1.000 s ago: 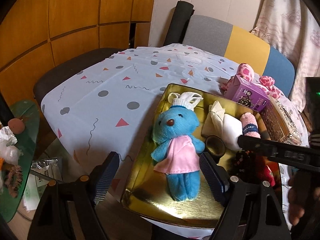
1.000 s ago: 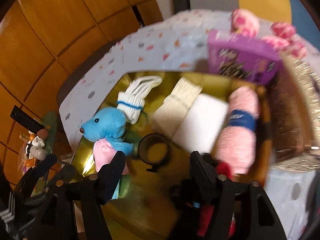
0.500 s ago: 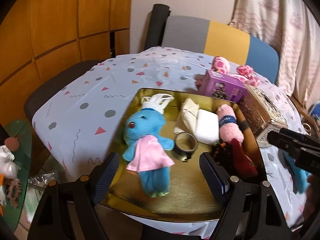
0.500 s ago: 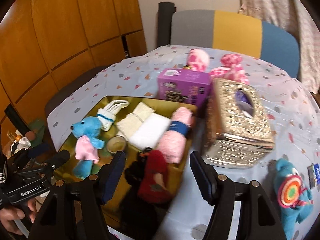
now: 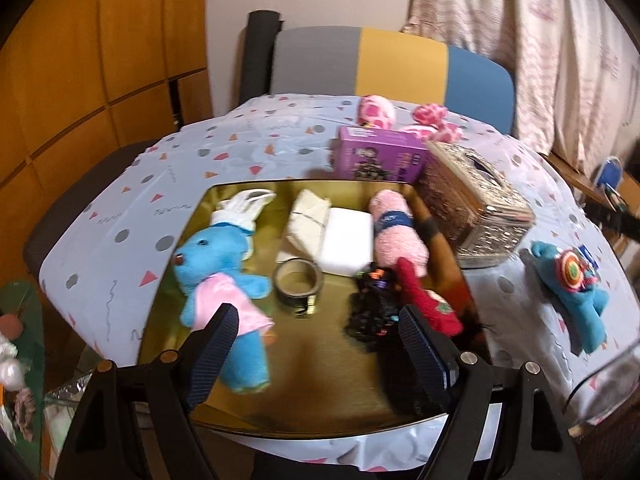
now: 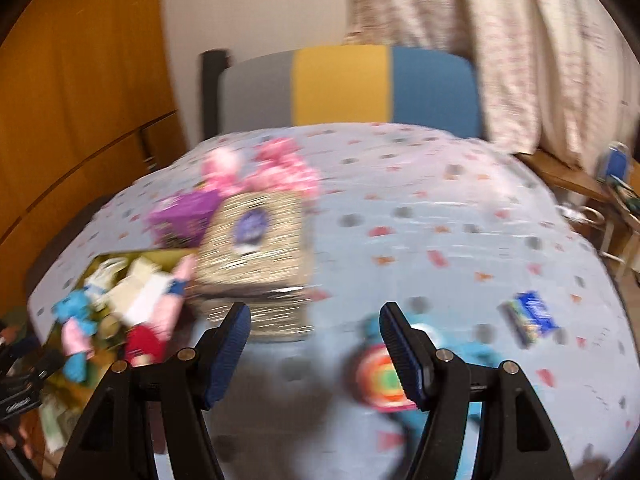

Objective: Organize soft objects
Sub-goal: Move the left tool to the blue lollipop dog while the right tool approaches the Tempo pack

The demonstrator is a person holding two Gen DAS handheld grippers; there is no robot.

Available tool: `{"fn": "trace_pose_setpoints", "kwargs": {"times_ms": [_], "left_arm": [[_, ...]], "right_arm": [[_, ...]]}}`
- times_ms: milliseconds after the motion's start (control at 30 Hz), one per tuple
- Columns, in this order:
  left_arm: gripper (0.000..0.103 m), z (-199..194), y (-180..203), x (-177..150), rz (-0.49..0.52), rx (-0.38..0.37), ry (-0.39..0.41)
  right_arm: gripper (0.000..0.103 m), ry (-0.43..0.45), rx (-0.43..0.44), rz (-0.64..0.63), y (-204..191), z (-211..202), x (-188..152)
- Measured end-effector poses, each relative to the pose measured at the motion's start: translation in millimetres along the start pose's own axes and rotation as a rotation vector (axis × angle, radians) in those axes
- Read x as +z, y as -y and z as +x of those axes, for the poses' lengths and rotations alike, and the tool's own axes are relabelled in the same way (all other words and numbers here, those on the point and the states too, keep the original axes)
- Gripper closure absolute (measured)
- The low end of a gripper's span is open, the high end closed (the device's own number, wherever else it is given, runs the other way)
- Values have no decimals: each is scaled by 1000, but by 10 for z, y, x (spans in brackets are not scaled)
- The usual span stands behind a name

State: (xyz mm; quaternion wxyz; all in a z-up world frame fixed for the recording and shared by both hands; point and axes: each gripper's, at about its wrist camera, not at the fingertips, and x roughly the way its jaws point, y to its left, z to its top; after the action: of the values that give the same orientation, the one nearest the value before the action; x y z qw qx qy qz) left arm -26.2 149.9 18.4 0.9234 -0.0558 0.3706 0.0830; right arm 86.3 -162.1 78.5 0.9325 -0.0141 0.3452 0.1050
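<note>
A gold tray holds a blue bear in a pink dress, a pink rolled towel, white cloths, a tape roll, and a red and black plush. My left gripper is open and empty above the tray's near edge. A blue plush with a round rainbow patch lies on the table right of the tray. My right gripper is open and empty, just above that plush. A pink spotted plush lies at the back.
A purple box and a glittery tissue box stand behind and right of the tray. A small blue packet lies on the patterned tablecloth. A grey, yellow and blue chair stands behind the table.
Both grippers have swung to the right. The right gripper left the tray and now hovers over the blue rainbow plush; its view is motion-blurred. Both stay open.
</note>
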Motion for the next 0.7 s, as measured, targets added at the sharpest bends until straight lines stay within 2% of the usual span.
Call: {"fn": "trace_pose_setpoints", "kwargs": {"times_ms": [133,233,367,400,433,467,500,533,700], "left_arm": [[20,-6,170,11,41,-36,0],[20,-8,300,31,61,-63,1],[20,-34,527,63,116,-105,9],[20,-36,578,72,126,-116,9],[20,-36,647,78,139,-136,7],[20,-31,713,85,151,-150,4],[20,-20,772,89,163,-160,-2],[20,2,856,96,178,-175,-14],[20,89,1323,121,249,-285,-65]], "right_arm": [[35,57,-126,119,625,-107,62],[35,107,-252,243,1159,-159,41],[35,130,-414,460,1861,-136,-210],[35,109,-444,514,1995,-104,-295],[34,62,-419,625,2171,-70,-377],[34,74,-373,710,2287,-86,-440],[34,80,-366,759,2368,-101,-483],[34,76,-377,770,2407,-105,-500],[34,69,-321,833,2492,-94,-556]]}}
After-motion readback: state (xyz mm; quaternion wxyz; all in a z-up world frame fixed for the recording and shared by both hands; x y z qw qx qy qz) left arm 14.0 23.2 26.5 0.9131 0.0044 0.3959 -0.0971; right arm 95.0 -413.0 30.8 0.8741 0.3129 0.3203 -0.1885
